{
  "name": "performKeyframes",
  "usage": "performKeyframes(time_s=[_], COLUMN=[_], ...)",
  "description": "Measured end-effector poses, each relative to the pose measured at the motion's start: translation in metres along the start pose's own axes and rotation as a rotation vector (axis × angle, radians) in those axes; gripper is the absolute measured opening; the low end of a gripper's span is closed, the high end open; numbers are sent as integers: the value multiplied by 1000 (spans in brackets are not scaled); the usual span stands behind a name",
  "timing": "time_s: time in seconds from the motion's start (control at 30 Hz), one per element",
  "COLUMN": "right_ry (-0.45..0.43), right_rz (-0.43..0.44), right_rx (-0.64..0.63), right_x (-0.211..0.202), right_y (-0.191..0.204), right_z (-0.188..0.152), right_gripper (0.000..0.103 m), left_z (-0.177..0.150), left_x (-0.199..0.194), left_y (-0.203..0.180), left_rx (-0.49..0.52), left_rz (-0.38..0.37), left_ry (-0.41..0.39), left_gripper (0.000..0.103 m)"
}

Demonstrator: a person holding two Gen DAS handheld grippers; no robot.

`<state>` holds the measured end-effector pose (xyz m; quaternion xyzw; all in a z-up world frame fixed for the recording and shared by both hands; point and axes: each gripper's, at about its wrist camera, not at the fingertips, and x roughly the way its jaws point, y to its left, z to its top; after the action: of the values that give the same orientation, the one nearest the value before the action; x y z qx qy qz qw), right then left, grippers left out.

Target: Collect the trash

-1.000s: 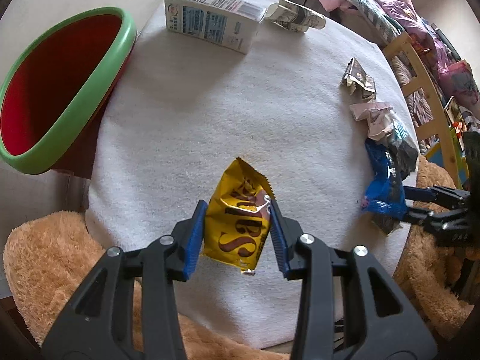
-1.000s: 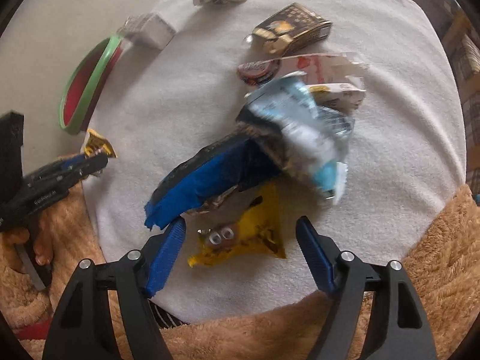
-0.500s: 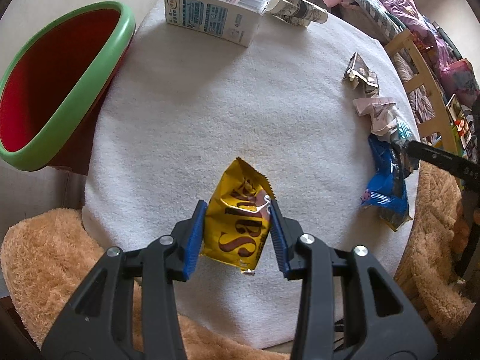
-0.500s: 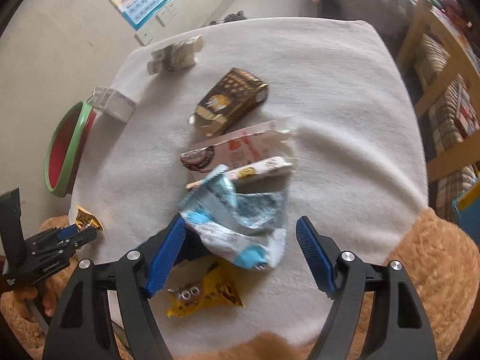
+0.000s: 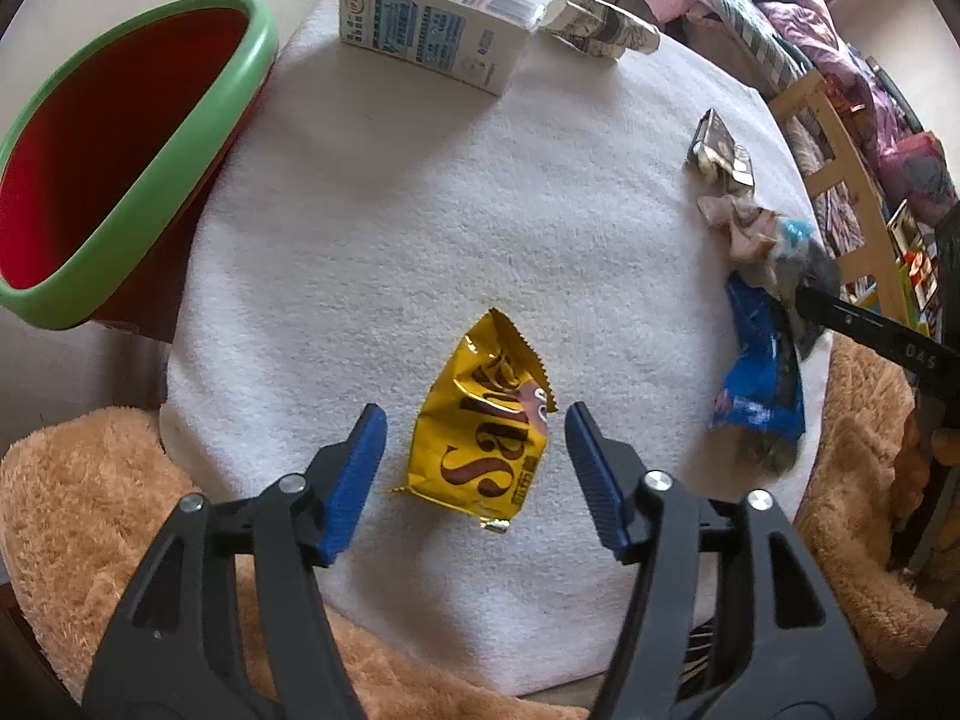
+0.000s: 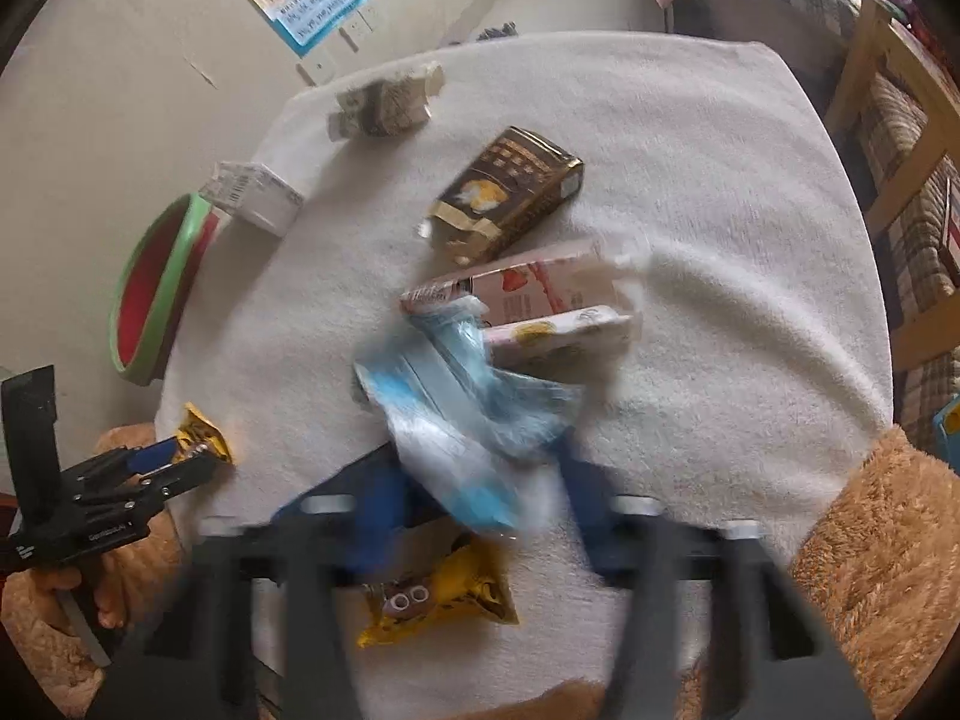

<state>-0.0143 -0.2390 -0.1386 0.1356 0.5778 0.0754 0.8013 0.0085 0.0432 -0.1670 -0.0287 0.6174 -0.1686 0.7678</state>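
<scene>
Oddly, the right wrist view smears its own right gripper (image 6: 480,498) into blur, so whether its blue fingers (image 6: 375,516) actually press the pale blue-and-white wrapper (image 6: 462,414) lying between them cannot be told; they have just been closing and stand narrow around it. A dark blue packet beneath is mostly hidden by that wrapper. Compared with a second ago, the left gripper (image 5: 474,468) has let go: its fingers (image 5: 354,480) have just been opening and now stand apart on either side of the yellow snack wrapper (image 5: 480,426), which lies free on the white-towelled counter (image 5: 420,228) rather than pinched. Only the left wrist view shows the deep red inside of the green-rimmed bin (image 5: 126,162) at the counter's left edge, the milk carton (image 5: 432,42) close up, and the blue packet (image 5: 759,384) in full. Only the right view shows the brown carton (image 6: 510,192), the pink strawberry carton (image 6: 528,288) and a second yellow wrapper with googly eyes (image 6: 438,600) near the front edge.
</scene>
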Motion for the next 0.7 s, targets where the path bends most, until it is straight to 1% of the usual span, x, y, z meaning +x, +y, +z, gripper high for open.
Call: performKeyframes(time_s=[0.13, 0.27, 0.33, 0.37, 0.4, 0.47, 0.5, 0.57, 0.6, 0.63, 0.67, 0.7], right_ry=[-53, -56, -49, -47, -45, -45, -48, -58, -65, -71, -77, -83], right_rz=[0, 10, 8, 5, 2, 2, 5, 7, 11, 16, 22, 29], right_rx=[-11, -17, -16, -19, -24, -32, -35, -41, -43, -43, -42, -42], right_x=[-10, -10, -8, -8, -7, -7, -7, -10, -11, -13, -16, -18], right_y=[5, 7, 7, 7, 7, 9, 10, 12, 13, 14, 14, 15], right_z=[3, 4, 4, 4, 4, 3, 3, 4, 4, 5, 5, 6], right_gripper=[26, 28, 28, 27, 26, 26, 26, 26, 26, 26, 26, 26], left_z=[-2, -4, -4, -5, -5, -5, -6, -6, -5, -5, -5, -5], left_x=[-1, 1, 3, 4, 6, 8, 8, 8, 7, 7, 7, 7], left_y=[3, 4, 3, 2, 1, -1, -1, -1, 0, 0, 0, 0], left_rx=[-19, -22, -13, -6, 0, 9, 10, 7, 4, 3, 2, 1], left_rz=[-9, -17, -16, -14, -12, -10, -6, -15, -15, -14, -16, -14], left_ry=[-2, 9, 17, 23, 27, 37, 36, 34, 32, 31, 32, 32], left_gripper=[61, 61, 61, 60, 58, 49, 48, 41, 41, 36, 29, 27])
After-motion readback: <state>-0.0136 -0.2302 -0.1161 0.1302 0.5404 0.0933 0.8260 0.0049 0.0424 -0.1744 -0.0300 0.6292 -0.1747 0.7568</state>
